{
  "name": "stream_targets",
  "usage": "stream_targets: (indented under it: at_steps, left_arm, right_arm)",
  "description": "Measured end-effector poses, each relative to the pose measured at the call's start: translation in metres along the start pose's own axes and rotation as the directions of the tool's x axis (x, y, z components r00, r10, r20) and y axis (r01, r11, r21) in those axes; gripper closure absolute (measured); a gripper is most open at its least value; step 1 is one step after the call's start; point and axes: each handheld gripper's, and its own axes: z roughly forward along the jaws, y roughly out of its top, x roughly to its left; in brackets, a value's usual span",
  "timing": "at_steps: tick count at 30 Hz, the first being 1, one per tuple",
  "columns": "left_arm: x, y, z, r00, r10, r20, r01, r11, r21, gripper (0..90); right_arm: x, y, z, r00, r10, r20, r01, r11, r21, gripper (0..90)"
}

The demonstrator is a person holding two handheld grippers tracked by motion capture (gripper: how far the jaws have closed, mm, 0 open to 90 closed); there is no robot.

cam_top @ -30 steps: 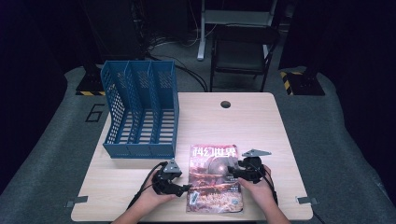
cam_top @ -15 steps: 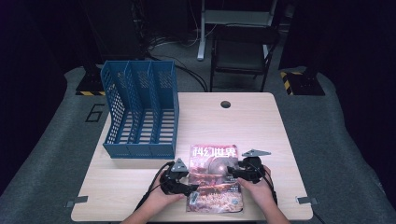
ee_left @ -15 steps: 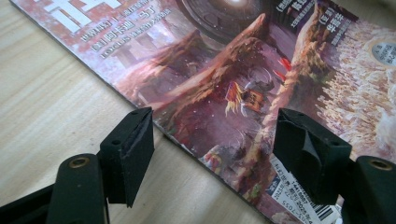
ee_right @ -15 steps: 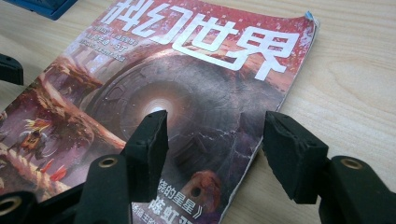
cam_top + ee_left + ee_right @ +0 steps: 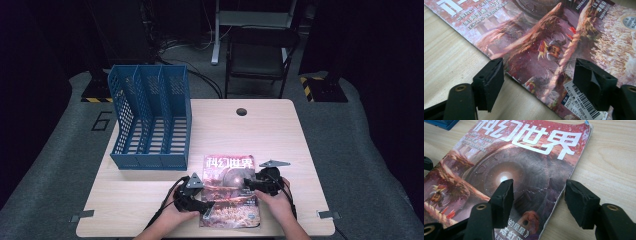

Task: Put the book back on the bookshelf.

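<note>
From the high view we see the whole desk (image 5: 280, 130): a blue file rack (image 5: 150, 117) stands at its far left, and a magazine (image 5: 229, 190) lies flat at the near edge between two hands, well apart from the rack. The left tool (image 5: 206, 204) sits at the magazine's left edge, the right tool (image 5: 248, 184) at its right edge, each held in a hand.

The left gripper view brings in what the high view cannot resolve (a barcode label (image 5: 580, 98) near the cover's lower corner). There the left tool (image 5: 544, 83) is spread wide, one jaw over bare wood, the other over the cover, straddling the magazine's (image 5: 554, 37) edge.

In the right gripper view we read large white title characters across the magazine (image 5: 524, 170); the right tool (image 5: 537, 198) is likewise spread, straddling the spine edge.

The magazine's long axis runs from near to far, title at the far end.
</note>
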Motion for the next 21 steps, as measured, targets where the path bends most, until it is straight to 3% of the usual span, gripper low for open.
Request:
stream_targets:
  at_steps: [14,20,21]
  left_arm:
    - [-0.0077,-0.0025,0.0033,0.9993,0.014,-0.035,-0.015,0.9998,-0.015,17.3]
    - [-0.0084,-0.0040,0.0035,0.9991,0.017,-0.040,-0.018,0.9995,-0.027,17.2]
    - [-0.0090,-0.0044,0.0037,0.9988,0.015,-0.047,-0.017,0.9994,-0.030,17.2]
  right_arm:
    - [0.0040,-0.0009,0.0006,0.9991,0.024,0.036,-0.024,1.000,-0.008,39.6]
    - [0.0080,-0.0016,0.0013,0.9986,0.021,0.048,-0.021,1.000,-0.005,38.8]
    - [0.0072,-0.0016,0.0017,0.9987,0.004,0.051,-0.003,1.000,-0.009,38.8]
